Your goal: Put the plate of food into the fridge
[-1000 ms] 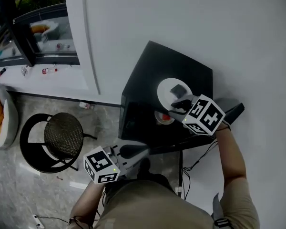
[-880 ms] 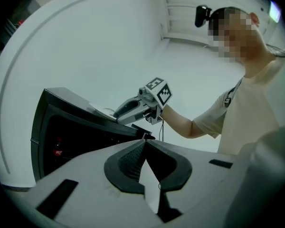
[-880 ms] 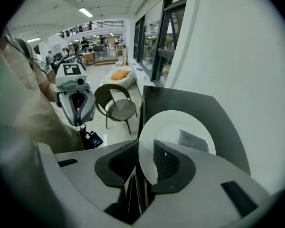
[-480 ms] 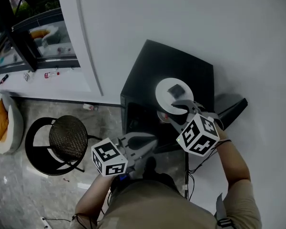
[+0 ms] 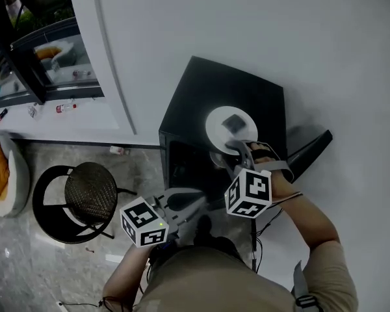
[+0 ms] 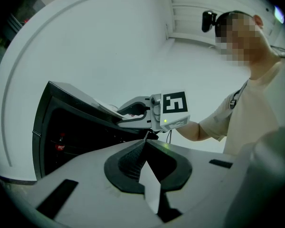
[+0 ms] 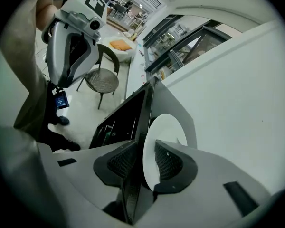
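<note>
A white plate (image 5: pixel 216 132) with a dark piece of food (image 5: pixel 233 123) lies on top of the small black fridge (image 5: pixel 208 90). My right gripper (image 5: pixel 237 150) reaches the plate's near rim from the front. In the right gripper view its jaws are opening, and the plate (image 7: pixel 164 126) rim and the fridge's top edge (image 7: pixel 141 109) stand between them with a gap at the pads. My left gripper (image 5: pixel 200 202) is shut and empty, low in front of the fridge's dark front. In the left gripper view its jaws meet at the tips (image 6: pixel 145 141).
A black panel (image 5: pixel 309 151) sticks out at the fridge's right side. Inside the dark front, a red-labelled item (image 6: pixel 61 146) shows. A round black chair (image 5: pixel 90 190) stands on the marble floor to the left, with a small bottle (image 5: pixel 118 151) by the white wall.
My right gripper has swung down and left round the plate's near rim, and its jaws stand wider. The plate stays on the fridge top. The left gripper has barely moved.
</note>
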